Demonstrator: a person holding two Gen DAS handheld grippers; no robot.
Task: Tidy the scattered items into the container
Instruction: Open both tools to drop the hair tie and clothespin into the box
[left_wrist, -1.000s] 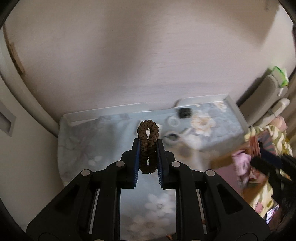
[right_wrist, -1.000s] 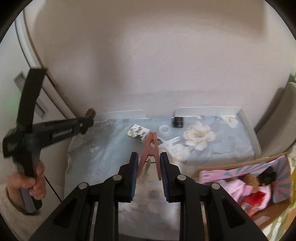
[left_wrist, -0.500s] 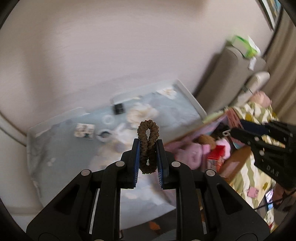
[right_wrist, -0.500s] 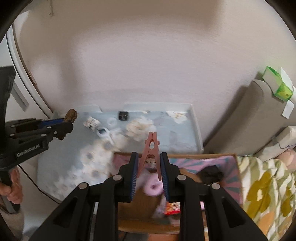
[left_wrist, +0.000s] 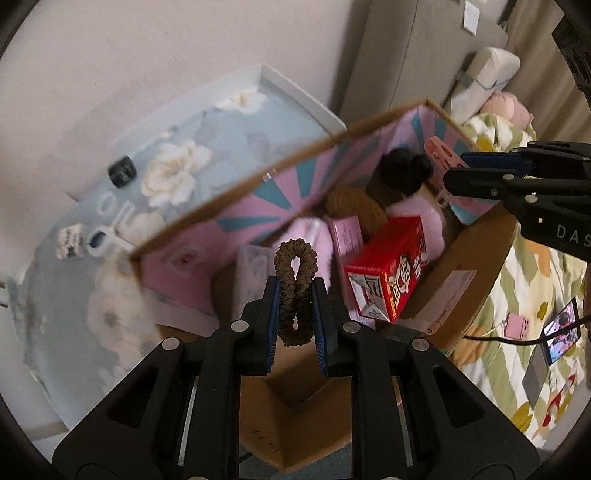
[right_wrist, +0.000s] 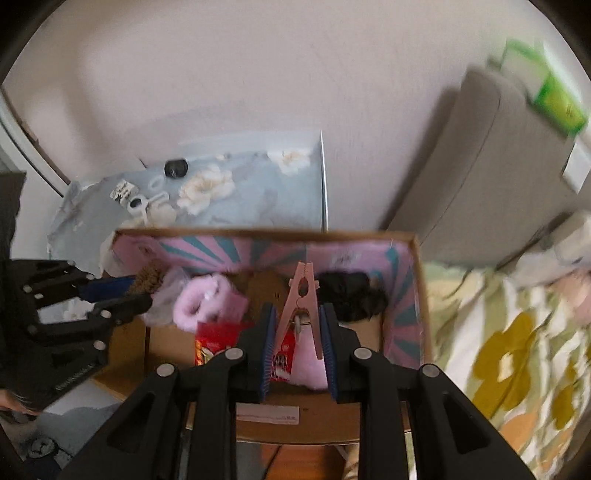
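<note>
My left gripper (left_wrist: 295, 295) is shut on a brown hair scrunchie (left_wrist: 294, 273) and holds it above the left end of the cardboard box (left_wrist: 476, 295). My right gripper (right_wrist: 298, 321) is shut on a pink clothespin (right_wrist: 301, 295) and holds it over the middle of the same box (right_wrist: 417, 288). The box has a pink and teal lining and holds a red carton (left_wrist: 391, 266), pink fluffy items (right_wrist: 207, 301) and a black item (right_wrist: 351, 291). The left gripper shows at the left of the right wrist view (right_wrist: 122, 291), and the right gripper at the right of the left wrist view (left_wrist: 480, 170).
Behind the box is a tray with a blue floral cloth (right_wrist: 255, 184). On it lie a black cap (right_wrist: 175, 168), white rings (right_wrist: 147, 199) and a small patterned block (right_wrist: 123, 190). A grey chair back (right_wrist: 491, 166) stands at the right. A floral bedspread (right_wrist: 517, 362) lies beside the box.
Both grippers have swung right from over the floral tray to above the box, each still holding its item.
</note>
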